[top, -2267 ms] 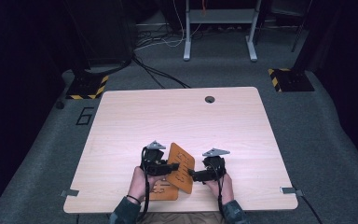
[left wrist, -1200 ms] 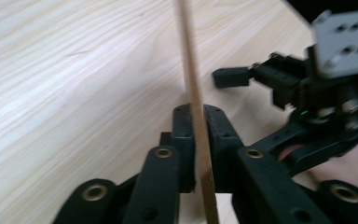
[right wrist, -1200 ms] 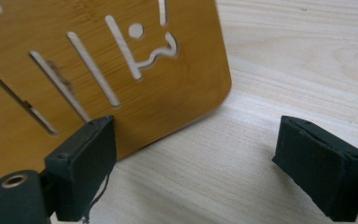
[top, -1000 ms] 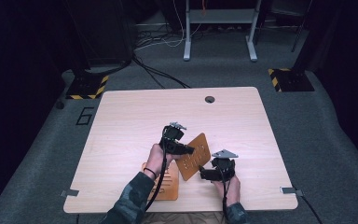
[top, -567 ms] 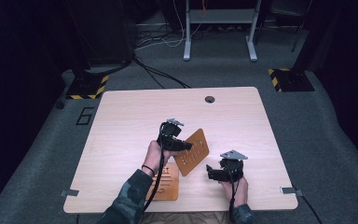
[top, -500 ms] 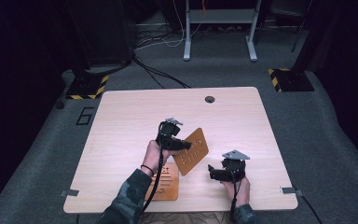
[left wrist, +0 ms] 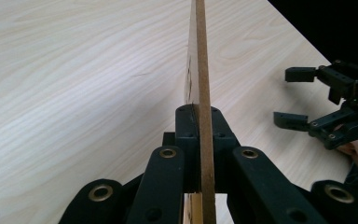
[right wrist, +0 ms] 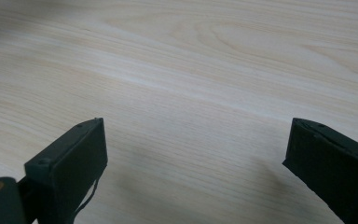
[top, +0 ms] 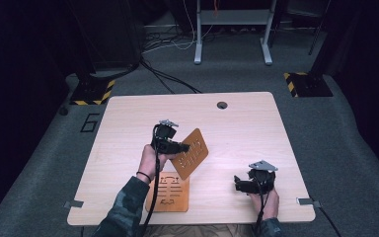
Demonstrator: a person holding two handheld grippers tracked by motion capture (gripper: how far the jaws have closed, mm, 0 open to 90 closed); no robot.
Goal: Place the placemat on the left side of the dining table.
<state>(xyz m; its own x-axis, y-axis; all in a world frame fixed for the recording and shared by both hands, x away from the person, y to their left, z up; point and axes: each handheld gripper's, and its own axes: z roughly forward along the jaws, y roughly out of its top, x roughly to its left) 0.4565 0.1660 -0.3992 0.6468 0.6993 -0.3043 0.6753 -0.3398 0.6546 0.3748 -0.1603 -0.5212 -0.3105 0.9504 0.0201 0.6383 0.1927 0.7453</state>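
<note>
A thin brown wooden board (top: 190, 152) with cut slots hangs tilted above the table, and my left gripper (top: 179, 146) is shut on its left edge. In the left gripper view the board (left wrist: 199, 65) shows edge-on between the closed jaws of my left gripper (left wrist: 197, 116). A second slotted brown board (top: 169, 192) lies flat near the front edge. My right gripper (top: 237, 183) rests low at the front right, open and holding nothing. The right gripper view has bare wood between the spread jaws of my right gripper (right wrist: 196, 144). The left gripper view catches the right gripper (left wrist: 298, 98) off to the side.
The pale wooden table (top: 246, 133) has a round cable hole (top: 221, 105) near its back edge. Beyond it stand a metal frame leg (top: 198, 34), floor cables and yellow-black striped bases (top: 301, 81). A "6" marks the floor (top: 90, 122) at the left.
The left gripper has lifted one board off the other and carried it up toward the table's middle. The right gripper has let go of it, opened, and drawn back to the front right.
</note>
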